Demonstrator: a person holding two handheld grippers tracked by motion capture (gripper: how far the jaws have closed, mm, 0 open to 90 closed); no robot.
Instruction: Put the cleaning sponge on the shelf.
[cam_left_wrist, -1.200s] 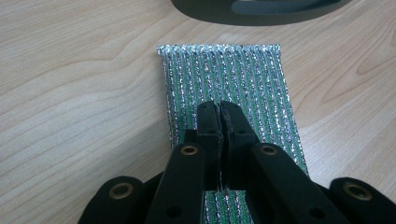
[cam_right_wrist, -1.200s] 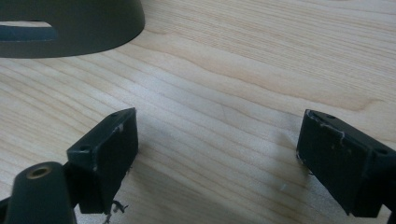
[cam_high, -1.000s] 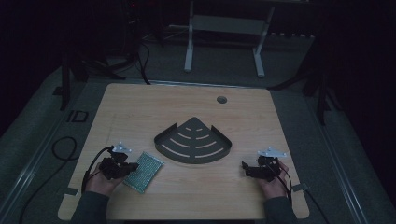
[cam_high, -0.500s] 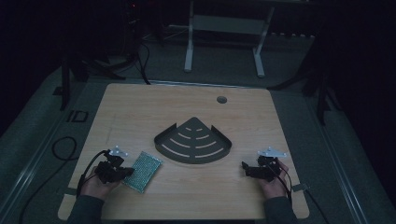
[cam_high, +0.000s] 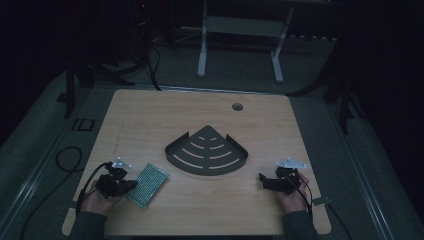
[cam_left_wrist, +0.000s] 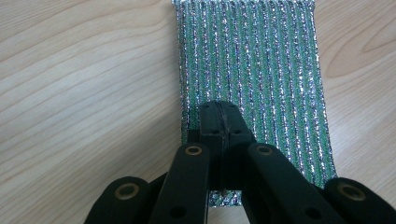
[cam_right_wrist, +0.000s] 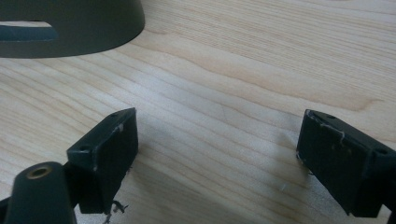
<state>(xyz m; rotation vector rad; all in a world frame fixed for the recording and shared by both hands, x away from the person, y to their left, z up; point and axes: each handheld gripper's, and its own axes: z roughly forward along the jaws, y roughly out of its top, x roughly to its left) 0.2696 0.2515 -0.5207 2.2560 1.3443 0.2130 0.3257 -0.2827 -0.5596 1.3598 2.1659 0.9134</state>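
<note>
A: High view, vs a sec ago: left claw (cam_high: 131, 185) and the green scrub pad (cam_high: 148, 177) have both slid a touch toward the desk's (cam_high: 150, 115) near-left corner. Not much.

B: So it's got hold of it?

A: Looks so. In the left gripper view the claw (cam_left_wrist: 219, 109) is pressed tight together on the pad's (cam_left_wrist: 247, 60) near end, pinching it. Rest of the pad lies flat on the wood, pointing away. I'd say grip's done and the carry is next.

B: Right side?

A: Right claw (cam_high: 262, 180) sits low at the near-right edge, hasn't budged. Right gripper view: claw (cam_right_wrist: 217, 154) spread wide, nothing between, bare wood under it.

B: Anything in the way?

A: Dark fan-shaped tray (cam_high: 175, 150) mid-desk, just beyond and right of the pad, apart from it. Its raised rim (cam_right_wrist: 93, 28) is the only snag, prob. needs a lift over if the pad goes in. Cable hole (cam_high: 237, 106) is farther back, no issue.
</note>
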